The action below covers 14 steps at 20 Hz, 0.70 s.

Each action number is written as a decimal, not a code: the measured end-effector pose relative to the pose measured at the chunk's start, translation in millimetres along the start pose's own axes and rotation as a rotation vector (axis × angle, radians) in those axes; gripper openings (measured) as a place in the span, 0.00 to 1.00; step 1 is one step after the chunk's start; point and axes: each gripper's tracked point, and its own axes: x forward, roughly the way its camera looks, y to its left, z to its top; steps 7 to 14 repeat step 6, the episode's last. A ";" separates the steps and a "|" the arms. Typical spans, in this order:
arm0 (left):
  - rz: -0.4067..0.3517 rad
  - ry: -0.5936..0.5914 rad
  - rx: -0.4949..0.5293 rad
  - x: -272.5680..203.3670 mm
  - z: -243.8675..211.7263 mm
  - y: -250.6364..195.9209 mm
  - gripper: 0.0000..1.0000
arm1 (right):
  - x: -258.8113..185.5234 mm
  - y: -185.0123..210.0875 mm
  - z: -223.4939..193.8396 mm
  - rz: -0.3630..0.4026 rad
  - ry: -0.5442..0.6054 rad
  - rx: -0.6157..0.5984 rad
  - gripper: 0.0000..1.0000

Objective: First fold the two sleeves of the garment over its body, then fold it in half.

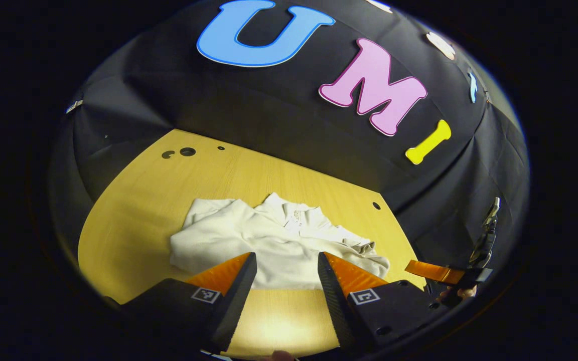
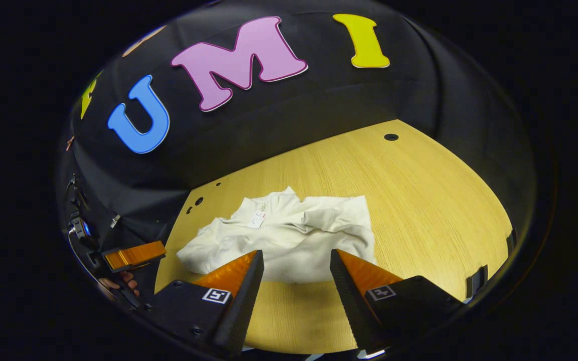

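Hovering w/ fingers spread, left gripper (image 1: 287, 260) & right gripper (image 2: 296, 258) face crumpled cream cloth garment (image 1: 274, 240) on wooden surface (image 1: 168, 180); near hem hidden behind fingertips.

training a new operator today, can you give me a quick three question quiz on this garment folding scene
1. True or false: the left gripper is shut on the garment.
2. What does the garment lie on? A) a wooden table B) a metal tray C) the floor
3. Fill in: the jaws of the right gripper stand ____, with nothing between them.

Key:
1. False. Its jaws stand apart and hold nothing; the garment lies beyond the fingertips.
2. A. It lies on the wooden table, with its sleeves already drawn over its body.
3. Open.
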 end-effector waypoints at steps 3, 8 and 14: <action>0.013 0.015 -0.011 -10.1 -15.2 1.1 0.78 | -9.2 3.0 -7.5 0.008 0.000 -0.004 0.83; 0.022 0.036 -0.016 -16.2 -32.3 2.3 0.79 | -15.8 7.2 -21.2 0.015 0.019 -0.011 0.83; 0.022 0.036 -0.016 -16.2 -32.3 2.3 0.79 | -15.8 7.2 -21.2 0.015 0.019 -0.011 0.83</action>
